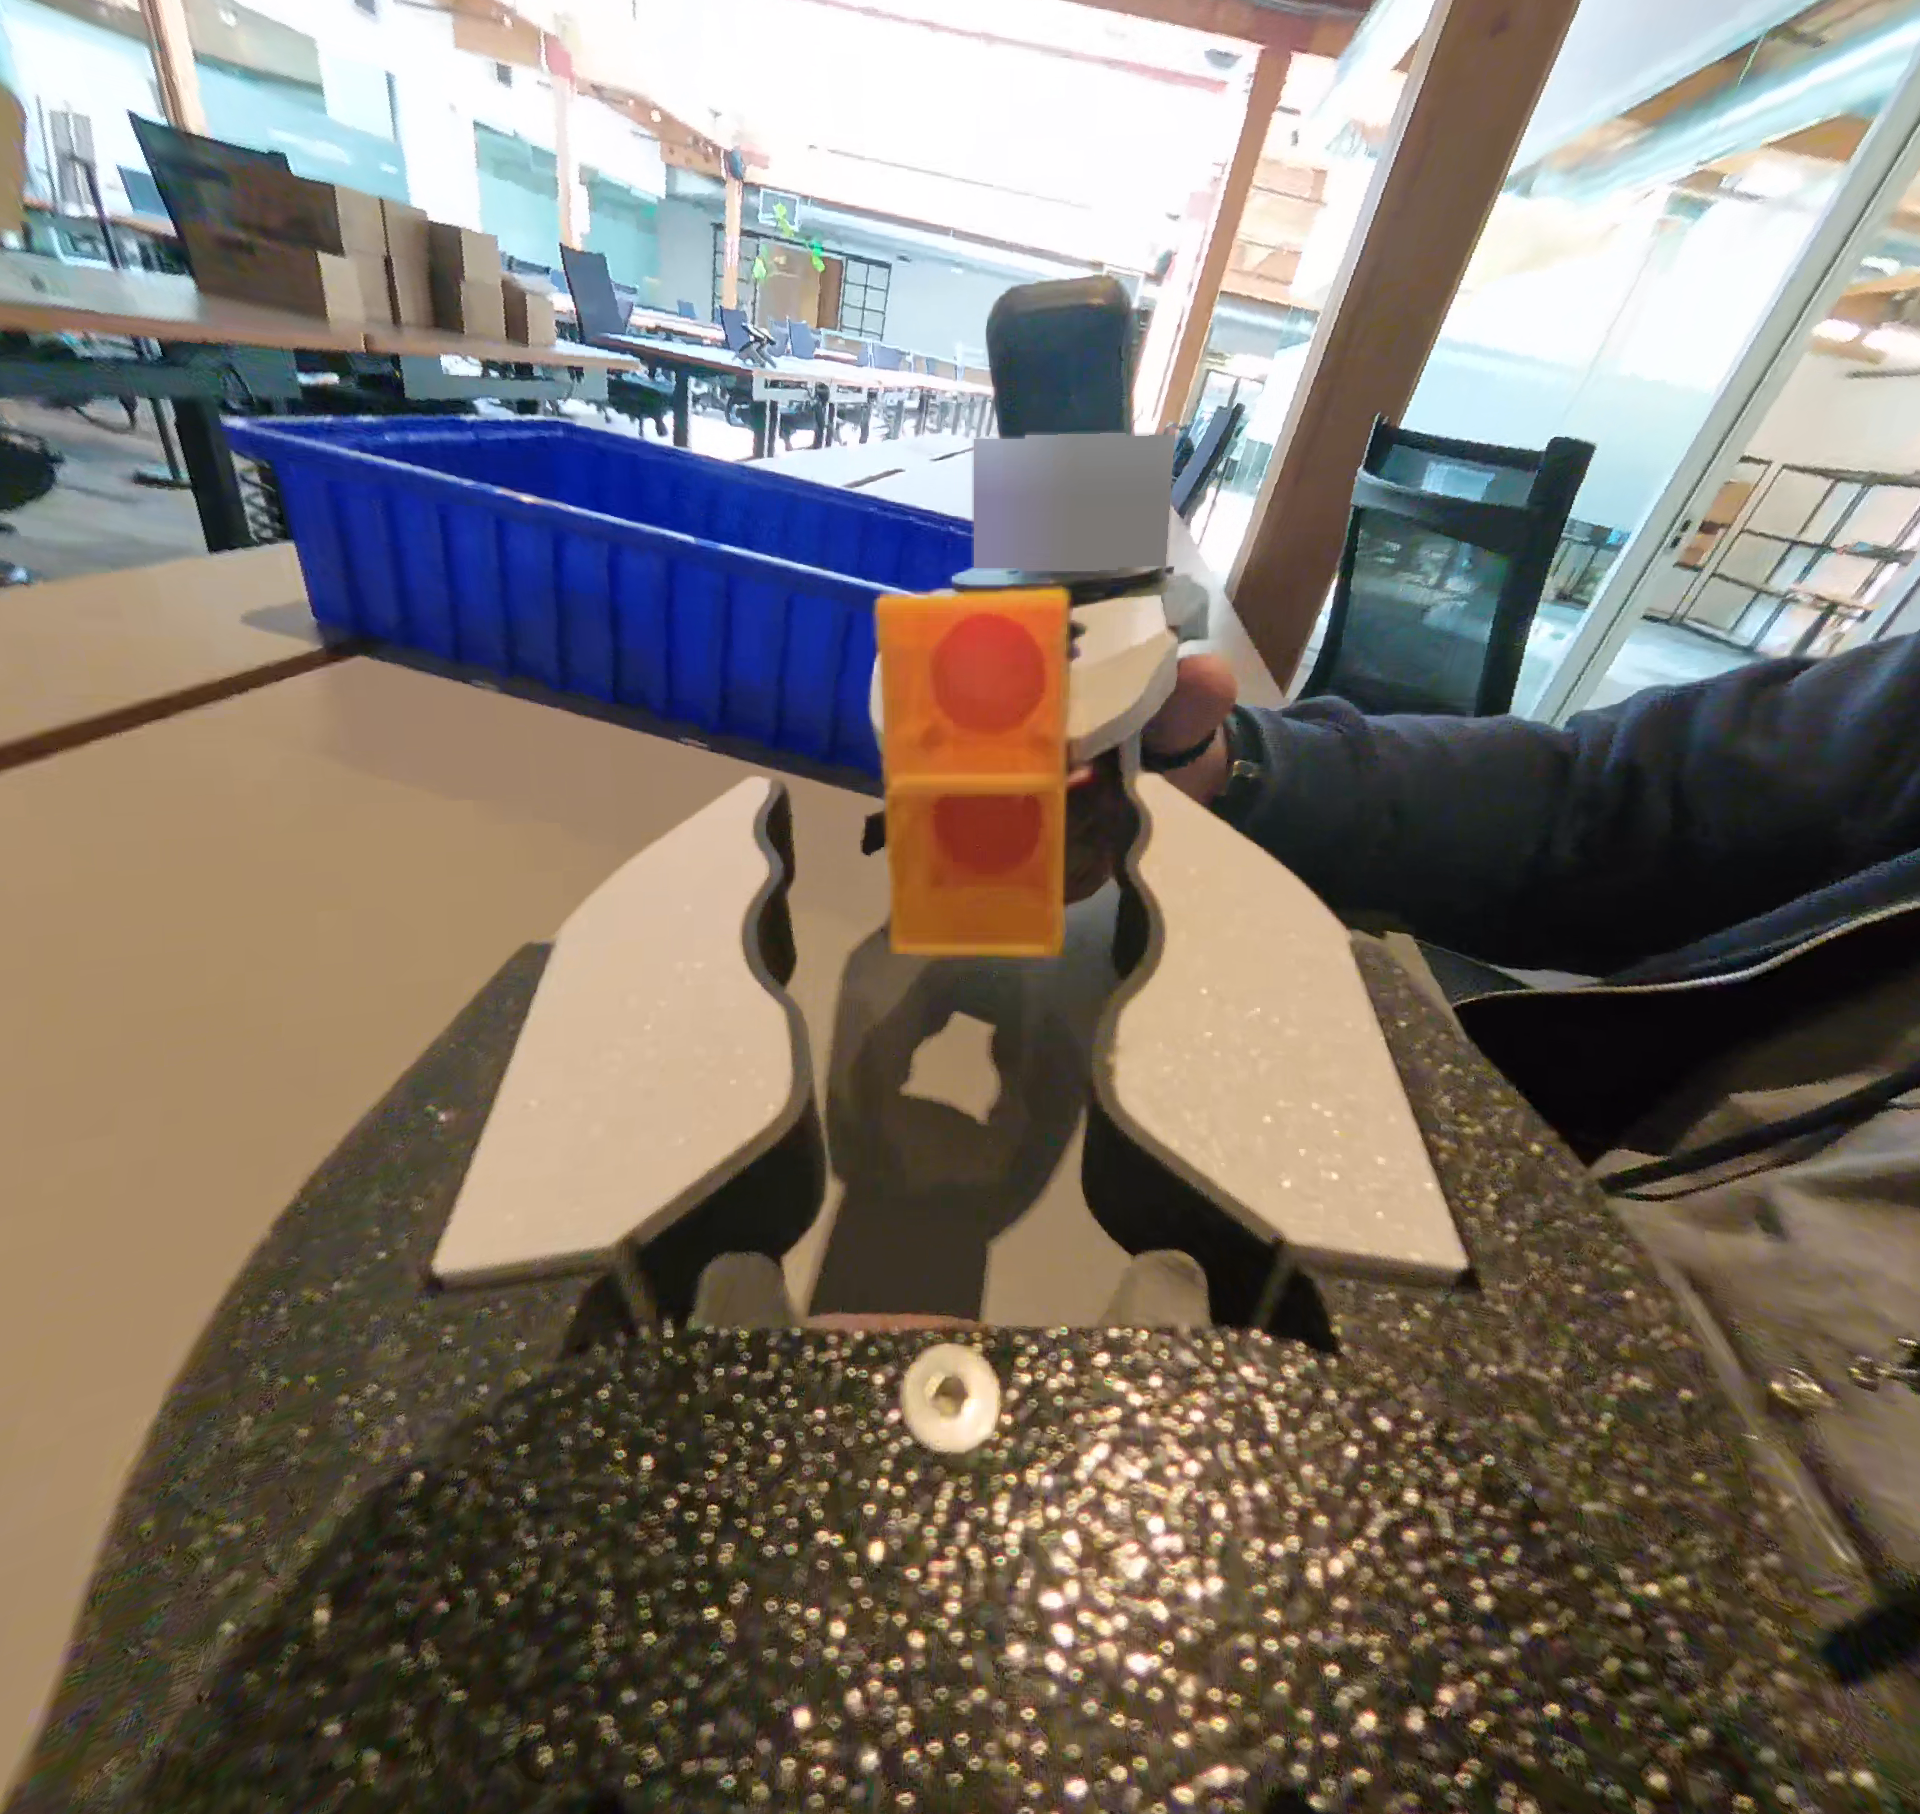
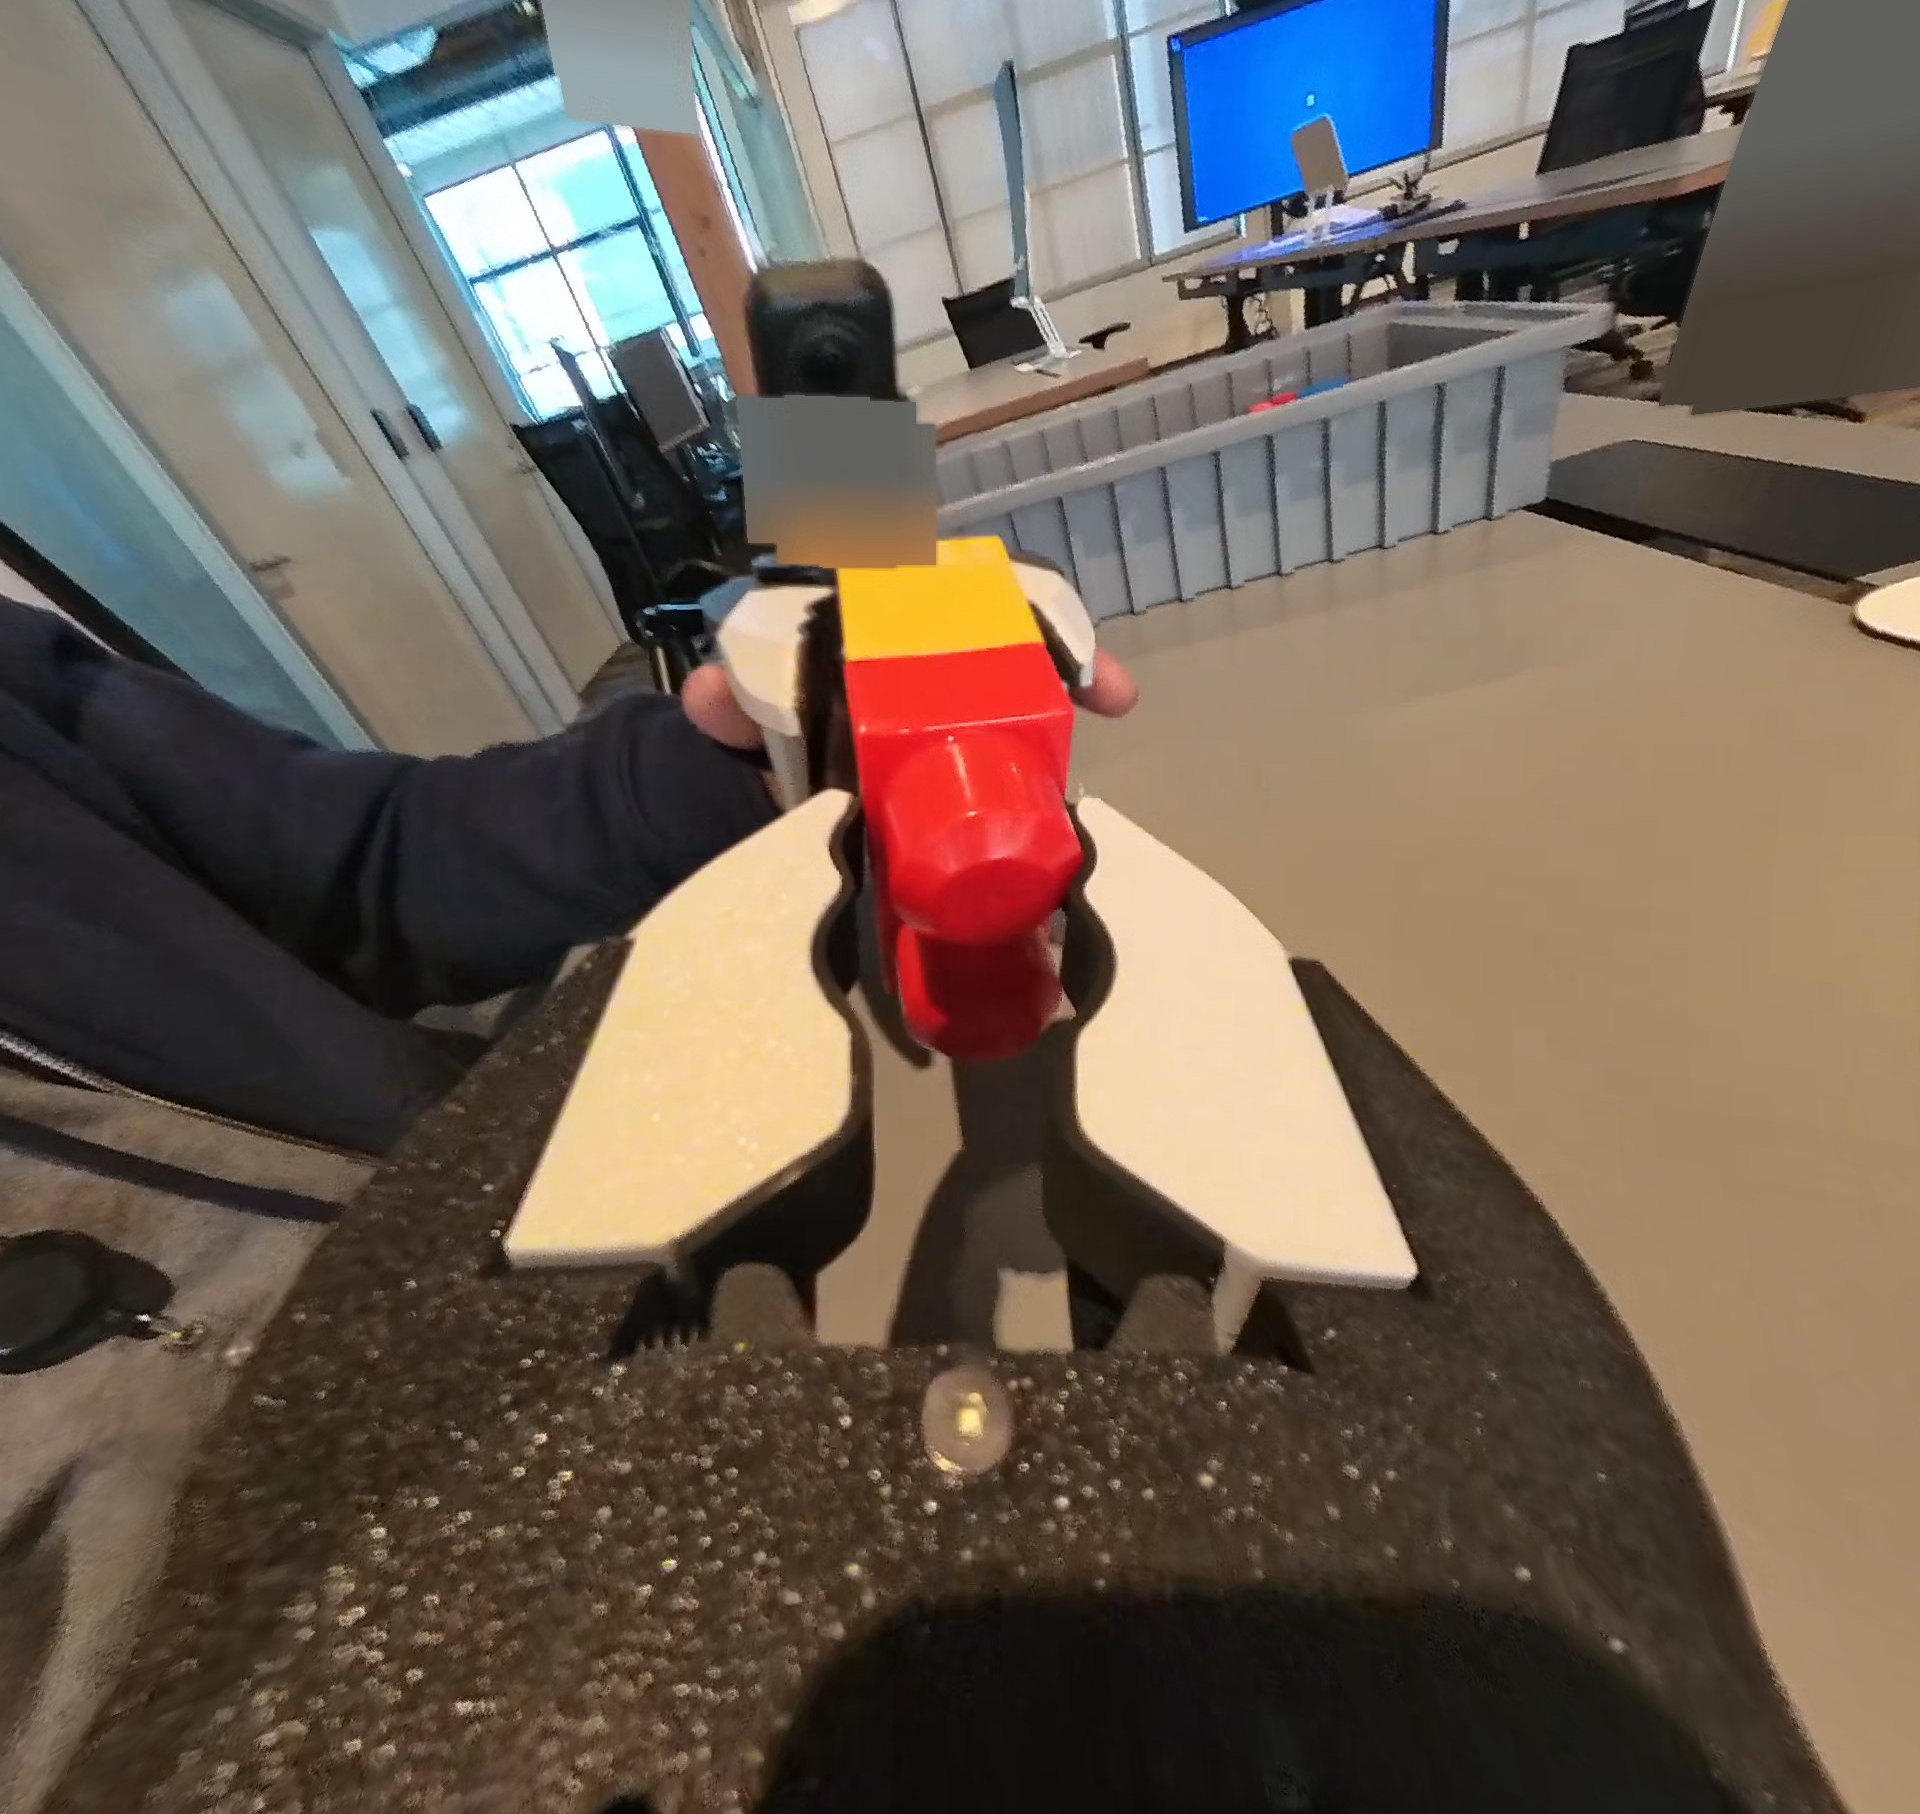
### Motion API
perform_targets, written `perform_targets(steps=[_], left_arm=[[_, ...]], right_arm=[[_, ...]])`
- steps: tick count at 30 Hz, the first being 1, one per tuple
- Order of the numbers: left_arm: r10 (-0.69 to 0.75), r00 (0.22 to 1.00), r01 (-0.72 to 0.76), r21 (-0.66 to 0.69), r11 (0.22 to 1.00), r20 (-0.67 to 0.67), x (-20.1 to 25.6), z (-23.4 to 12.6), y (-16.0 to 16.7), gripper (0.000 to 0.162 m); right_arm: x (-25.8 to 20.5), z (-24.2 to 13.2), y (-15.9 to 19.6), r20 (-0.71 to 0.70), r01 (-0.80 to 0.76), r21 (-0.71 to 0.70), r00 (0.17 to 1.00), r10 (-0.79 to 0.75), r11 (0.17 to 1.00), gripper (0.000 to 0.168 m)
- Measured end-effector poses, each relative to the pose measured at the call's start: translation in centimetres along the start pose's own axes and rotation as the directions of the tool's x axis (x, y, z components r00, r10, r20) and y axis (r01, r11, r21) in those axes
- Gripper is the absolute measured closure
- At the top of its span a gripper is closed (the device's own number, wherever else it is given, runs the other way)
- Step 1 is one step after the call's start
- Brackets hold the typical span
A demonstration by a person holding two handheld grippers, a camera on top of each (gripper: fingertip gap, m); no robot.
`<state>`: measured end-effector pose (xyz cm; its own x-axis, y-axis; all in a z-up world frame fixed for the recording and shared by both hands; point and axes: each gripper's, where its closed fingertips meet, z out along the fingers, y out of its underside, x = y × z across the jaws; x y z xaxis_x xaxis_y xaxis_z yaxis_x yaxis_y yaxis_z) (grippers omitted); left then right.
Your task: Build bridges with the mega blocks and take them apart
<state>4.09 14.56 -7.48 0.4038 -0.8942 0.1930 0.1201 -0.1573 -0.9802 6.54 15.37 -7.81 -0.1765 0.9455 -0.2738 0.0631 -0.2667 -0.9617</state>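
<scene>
Between your grippers, above the worktop point(image 2: 1455, 777): right gripper point(image 2: 961, 891) clamped on red block point(image 2: 956, 725); yellow block point(image 2: 935, 606) attached; left gripper point(image 1: 956, 819) spread apart, empty.

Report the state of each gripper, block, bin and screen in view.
left gripper: open, fingers either side of the yellow plastic block, apparently not touching it.
right gripper: shut on the red two-stud plastic block.
red two-stud plastic block: studs towards the right camera, joined to the yellow one, off the table.
blue ribbed plastic bin: upright, contents hidden.
grey ribbed plastic bin: upright, some pieces inside.
monitor: on.
</scene>
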Motion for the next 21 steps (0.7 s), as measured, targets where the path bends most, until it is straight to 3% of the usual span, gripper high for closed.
perform_targets(steps=[3,8,13,18,21], left_arm=[[0.024,1.0,-0.023,-0.033,0.999,0.008,0.2,0.8,0.6,0.106],[0.048,0.999,-0.048,-0.063,0.997,0.001,0.4,1.2,1.3,0.125],[0.029,0.999,-0.03,-0.072,0.997,-0.014,0.6,1.2,1.5,0.126],[0.003,0.989,-0.009,-0.04,0.999,-0.147,2.4,0.7,1.1,0.126],[-0.023,0.987,0.019,-0.029,0.999,-0.156,2.3,0.7,1.0,0.126]], right_arm=[[-0.1,0.4,0.5,-0.014,0.019,-0.031,1.0,-0.019,0.999,0.133],[-0.3,0.9,1.1,-0.014,0.034,-0.066,0.999,-0.035,0.997,0.133],[-0.5,0.8,1.2,-0.005,0.032,-0.079,0.999,-0.032,0.996,0.133],[-2.6,0.6,1.6,0.139,0.04,-0.106,0.99,-0.025,0.994,0.134],[-2.7,0.5,1.5,0.15,0.039,-0.097,0.988,-0.024,0.994,0.134]])
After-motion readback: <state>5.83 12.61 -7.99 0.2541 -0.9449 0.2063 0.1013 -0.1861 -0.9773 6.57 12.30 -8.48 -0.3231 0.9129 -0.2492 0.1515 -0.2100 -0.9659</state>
